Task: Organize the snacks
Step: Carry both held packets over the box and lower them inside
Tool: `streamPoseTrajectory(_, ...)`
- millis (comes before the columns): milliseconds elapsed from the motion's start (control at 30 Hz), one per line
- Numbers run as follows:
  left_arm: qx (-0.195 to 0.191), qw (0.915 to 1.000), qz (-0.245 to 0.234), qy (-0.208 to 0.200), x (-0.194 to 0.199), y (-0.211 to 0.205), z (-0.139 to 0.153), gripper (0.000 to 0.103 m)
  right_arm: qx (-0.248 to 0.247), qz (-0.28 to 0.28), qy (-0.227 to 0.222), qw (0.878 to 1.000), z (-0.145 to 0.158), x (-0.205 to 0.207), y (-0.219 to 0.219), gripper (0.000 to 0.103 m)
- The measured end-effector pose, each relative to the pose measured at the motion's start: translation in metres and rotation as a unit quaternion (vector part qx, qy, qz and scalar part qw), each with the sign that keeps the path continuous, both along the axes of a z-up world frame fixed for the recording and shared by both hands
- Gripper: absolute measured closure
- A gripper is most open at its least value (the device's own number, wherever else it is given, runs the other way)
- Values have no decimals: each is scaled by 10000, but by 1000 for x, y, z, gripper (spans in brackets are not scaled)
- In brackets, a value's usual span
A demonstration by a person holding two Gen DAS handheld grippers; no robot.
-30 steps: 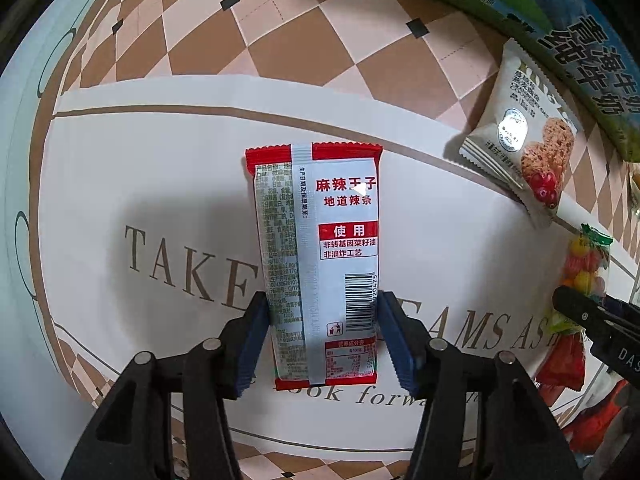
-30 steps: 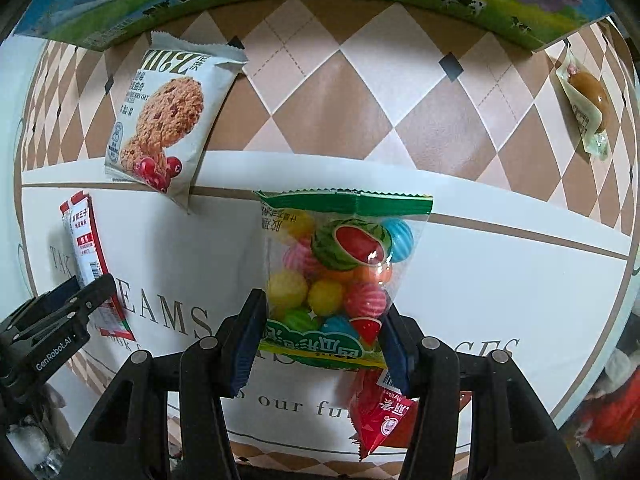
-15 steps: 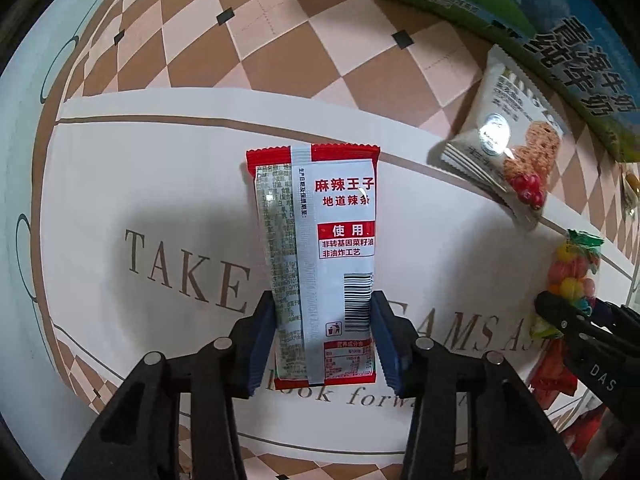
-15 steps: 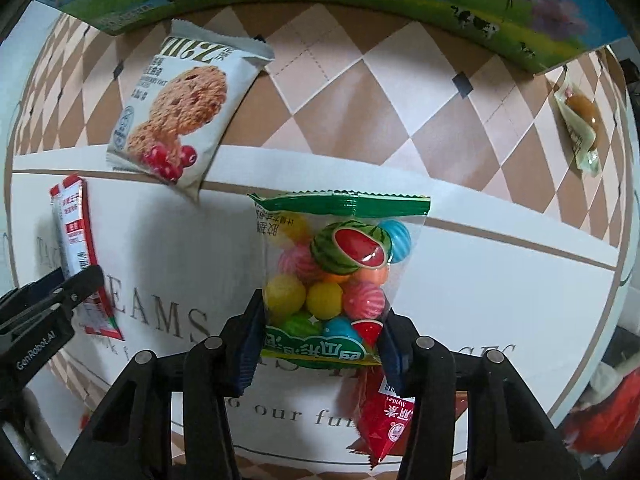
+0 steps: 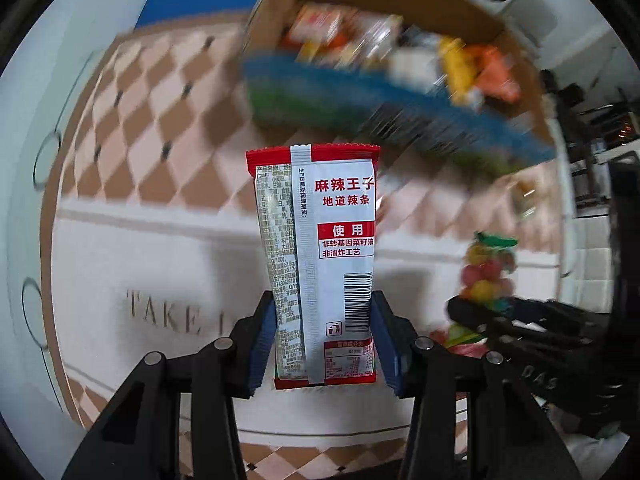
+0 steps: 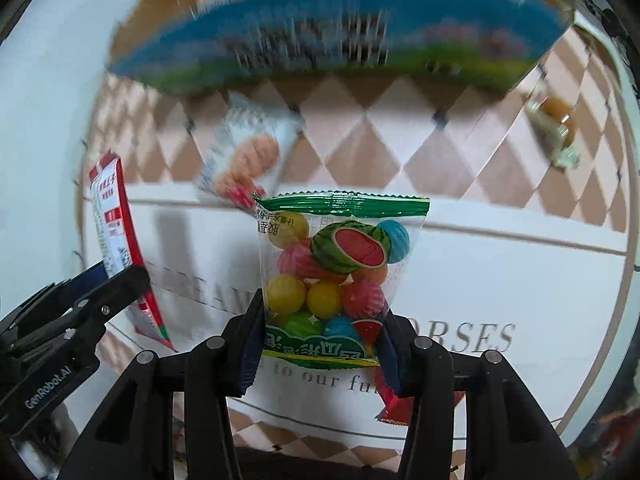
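Left wrist view: the left tool (image 5: 323, 346) has its blue pads pressed against both long edges of a red-and-white spicy strip packet (image 5: 318, 256), pinching it near its lower end so it stands upright above the counter (image 5: 168, 264). At the right edge of this view the right tool (image 5: 496, 312) shows side-on, with a candy bag (image 5: 486, 272) sticking up from it.

Right wrist view: the right tool (image 6: 318, 350) is pressed together on the lower part of the clear candy bag (image 6: 340, 276), full of striped and plain coloured balls with a watermelon picture and a green top seal. The bag is upright and clear of the counter (image 6: 500, 280). At the left, the left tool (image 6: 100, 292) holds the spicy strip packet (image 6: 116, 240), seen edge-on.

Much of the background is smeared. A blue-and-green carton (image 6: 340, 40) lies along the far side, its print unreadable; behind it an open cardboard box (image 5: 400, 12) holds blurred orange, yellow and white packets that cannot be told apart. A cookie packet (image 6: 248, 156) lies on the counter beyond the candy bag, and a small wrapped brown snack (image 6: 556, 128) lies far right. A red wrapper (image 6: 394, 404) is half hidden behind the right tool's finger.

The counter wears a cloth of tan-and-cream diamonds with a white band bearing grey lettering, only partly readable. Dark furniture fills the room's right edge.
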State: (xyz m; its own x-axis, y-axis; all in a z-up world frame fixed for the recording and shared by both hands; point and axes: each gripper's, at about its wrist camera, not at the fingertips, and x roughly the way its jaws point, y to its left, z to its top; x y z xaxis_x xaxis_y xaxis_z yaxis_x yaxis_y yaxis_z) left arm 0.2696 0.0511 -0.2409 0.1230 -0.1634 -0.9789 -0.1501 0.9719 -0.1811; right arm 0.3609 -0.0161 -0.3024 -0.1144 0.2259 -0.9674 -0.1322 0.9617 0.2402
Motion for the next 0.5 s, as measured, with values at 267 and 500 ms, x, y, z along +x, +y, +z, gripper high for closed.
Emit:
streamPoseTrajectory(267, -205, 9966, -364, -707, 87, -12, 68, 60, 476, -479, -702, 9952, 84, 67, -34, 52)
streamPoseTrajectory(500, -54, 9956, -593, -727, 170, -19, 63, 60, 259, -804, -1020, 9912, 107, 136, -59, 52)
